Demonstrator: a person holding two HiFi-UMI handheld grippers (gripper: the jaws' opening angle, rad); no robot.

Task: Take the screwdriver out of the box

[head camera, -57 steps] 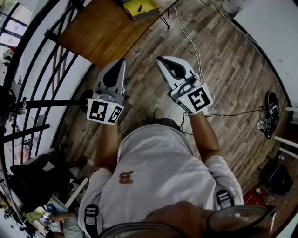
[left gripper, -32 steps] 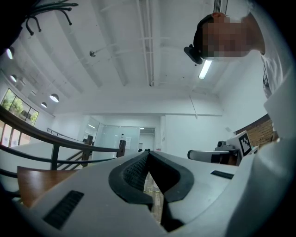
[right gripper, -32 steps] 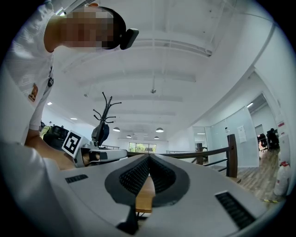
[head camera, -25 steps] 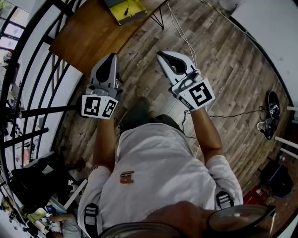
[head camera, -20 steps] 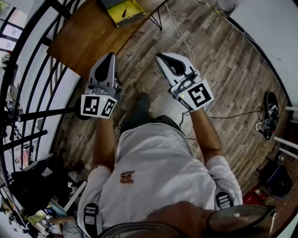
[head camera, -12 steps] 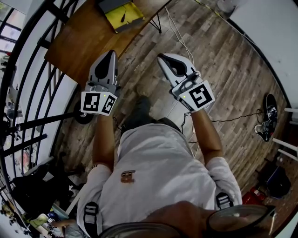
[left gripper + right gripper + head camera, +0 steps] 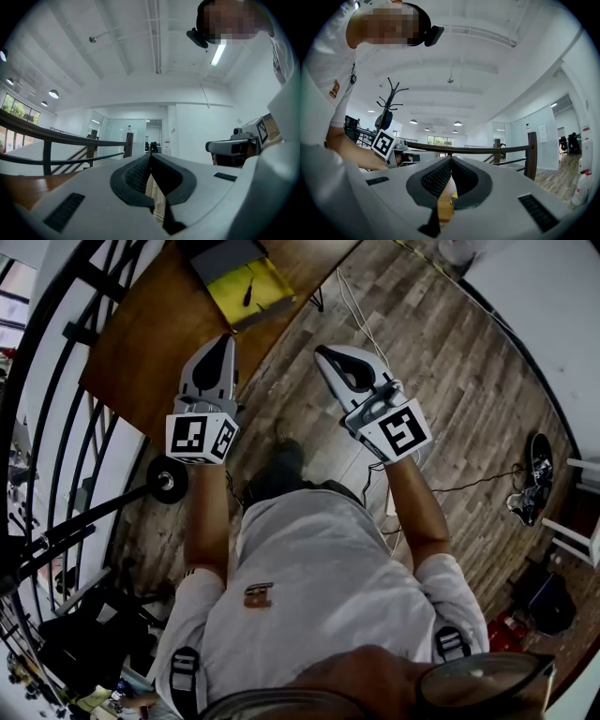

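Both sets of jaws are together, empty. Screwdriver (image 7: 248, 292) sits in yellow box (image 7: 273, 281) on table (image 7: 141, 352) — approx 1 o'clock off your L gripper (image 7: 223, 339), shaft running 12–6. L's nearer than R gripper (image 7: 323, 353) — open it first.

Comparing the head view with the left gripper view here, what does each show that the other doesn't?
Only the head view: the yellow box with the screwdriver lying in it, and the wooden floor. Only the left gripper view: the ceiling light, and the left gripper's jaws closed together with nothing between them. Both: the right gripper and the dark railing.
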